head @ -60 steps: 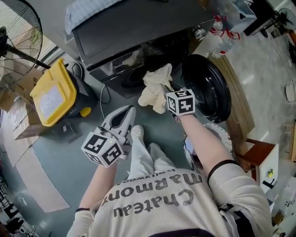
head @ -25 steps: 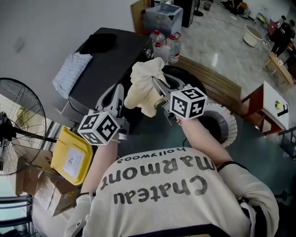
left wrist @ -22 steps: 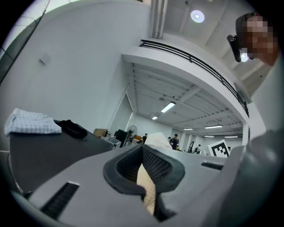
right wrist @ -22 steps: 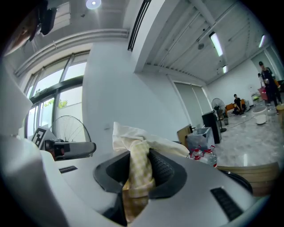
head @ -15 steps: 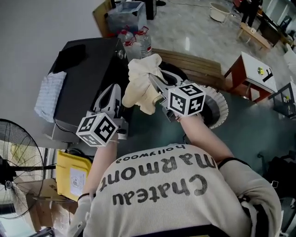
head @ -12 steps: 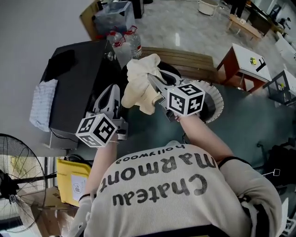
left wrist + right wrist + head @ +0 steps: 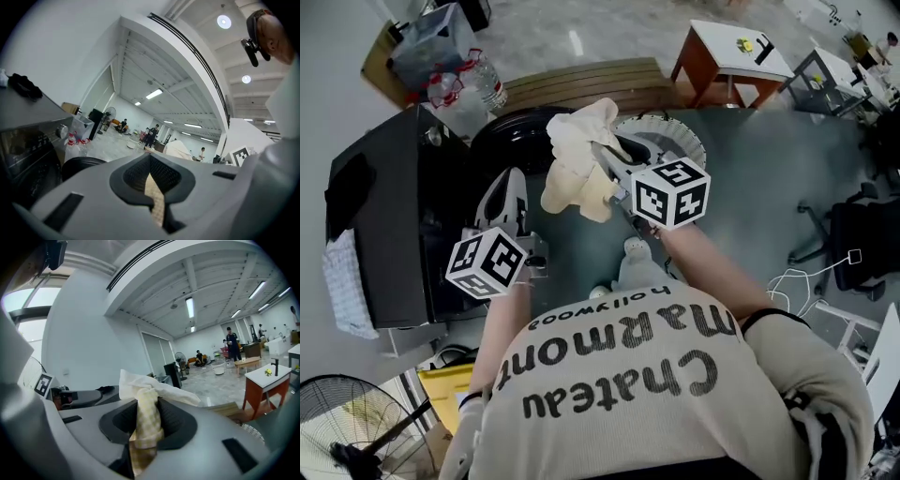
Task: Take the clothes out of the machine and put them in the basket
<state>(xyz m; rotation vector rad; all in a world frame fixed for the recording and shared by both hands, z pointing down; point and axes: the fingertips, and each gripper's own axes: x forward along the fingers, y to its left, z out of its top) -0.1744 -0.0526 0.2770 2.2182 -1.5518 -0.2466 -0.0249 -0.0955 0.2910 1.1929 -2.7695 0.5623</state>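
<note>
Bright, even light falls from strip lamps point(image 7: 190, 307) above the right tongs point(image 7: 143, 405) and round downlights point(image 7: 224, 21) above the left tongs point(image 7: 151, 163). Both gripper views bulge at the edges, with black corners; the tongs' near bodies and the clamped cloth point(image 7: 157, 389) look soft.

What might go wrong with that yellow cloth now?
The cloth is pinched by only a bunched bit in the right gripper, so it might slip out. It seems to hang beside the white basket, not over it; dropped now, it would probably land on the floor.
</note>
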